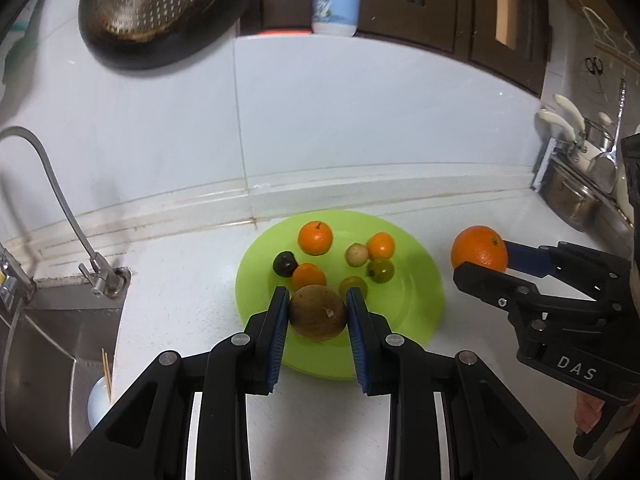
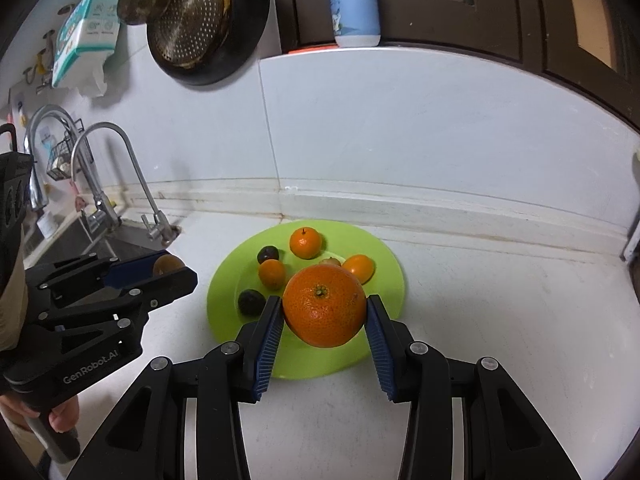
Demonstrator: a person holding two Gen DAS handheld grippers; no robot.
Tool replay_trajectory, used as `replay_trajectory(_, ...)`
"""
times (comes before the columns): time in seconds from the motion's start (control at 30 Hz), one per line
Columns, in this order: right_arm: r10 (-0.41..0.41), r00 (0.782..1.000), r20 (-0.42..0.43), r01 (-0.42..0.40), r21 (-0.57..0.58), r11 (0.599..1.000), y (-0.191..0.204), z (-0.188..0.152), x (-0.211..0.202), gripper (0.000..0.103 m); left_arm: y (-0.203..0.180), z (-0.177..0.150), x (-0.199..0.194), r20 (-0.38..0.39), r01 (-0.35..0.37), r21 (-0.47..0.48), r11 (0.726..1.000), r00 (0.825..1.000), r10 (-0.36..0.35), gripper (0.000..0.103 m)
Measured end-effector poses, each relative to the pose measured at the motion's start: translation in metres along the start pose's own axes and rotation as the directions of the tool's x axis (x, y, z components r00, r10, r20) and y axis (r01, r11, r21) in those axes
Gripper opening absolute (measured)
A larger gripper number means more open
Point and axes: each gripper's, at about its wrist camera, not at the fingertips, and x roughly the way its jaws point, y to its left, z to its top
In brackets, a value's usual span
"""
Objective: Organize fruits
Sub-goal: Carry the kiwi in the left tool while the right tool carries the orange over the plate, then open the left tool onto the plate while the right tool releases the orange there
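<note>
At the counter's [image 1: 180, 264] left edge, a faucet [image 1: 60, 200] is arching over the steel sink [image 1: 48, 328]. Beside it, the left gripper [image 1: 318, 314] is clamping a round brown fruit [image 1: 318, 312] between its blue pads, holding it over the near rim of a green plate [image 1: 416, 312] that is sitting toward the counter's back edge. On the plate, small oranges [image 1: 315, 237], a dark fruit [image 1: 285, 263] and a few greenish fruits [image 1: 356, 254] are lying close together near its middle. Farther right, the right gripper [image 2: 324, 312] is gripping a large orange [image 2: 324, 306], stem end facing the camera; in the left wrist view this orange is hanging just off the plate's right rim, above bare counter. At the counter's right end, steel pots [image 1: 572, 196] and white-handled utensils [image 1: 560, 120] are standing against the wall. Above, a perforated metal strainer [image 2: 192, 20] is hanging on the wall and a blue-and-white bottle [image 2: 354, 4] is standing on a ledge.
</note>
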Motion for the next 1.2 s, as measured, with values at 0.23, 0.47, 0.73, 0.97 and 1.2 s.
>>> replay_trajectory(0.23,0.009,0.999,-0.043,-0.009,-0.008,1.000,0.002,0.004,0.028,0.043,0.013,0.000,0.029,-0.023,0.011,-0.005,1.000,1.000,-0.011,0.029)
replay_trajectory(0.47,0.013,0.995,-0.094,-0.012,0.008,1.000,0.000,0.000,0.058,0.043,0.022,-0.002,0.056,-0.053,0.033,0.007,0.999,0.998,-0.032,0.029)
replay_trajectory(0.73,0.006,0.990,-0.144,-0.002,0.030,1.000,-0.004,-0.008,0.082,0.043,0.026,-0.001,0.084,-0.083,0.067,0.028,0.997,0.994,-0.064,0.029)
replay_trajectory(0.97,0.003,0.990,-0.141,0.006,0.061,0.998,-0.006,-0.006,0.089,0.046,0.029,-0.001,0.083,-0.091,0.074,0.026,0.997,0.993,-0.071,0.047)
replay_trajectory(1.2,-0.036,0.997,-0.074,0.039,0.045,0.998,0.002,-0.006,0.058,0.046,0.024,-0.007,0.044,-0.097,0.039,0.000,0.999,0.994,-0.039,0.047)
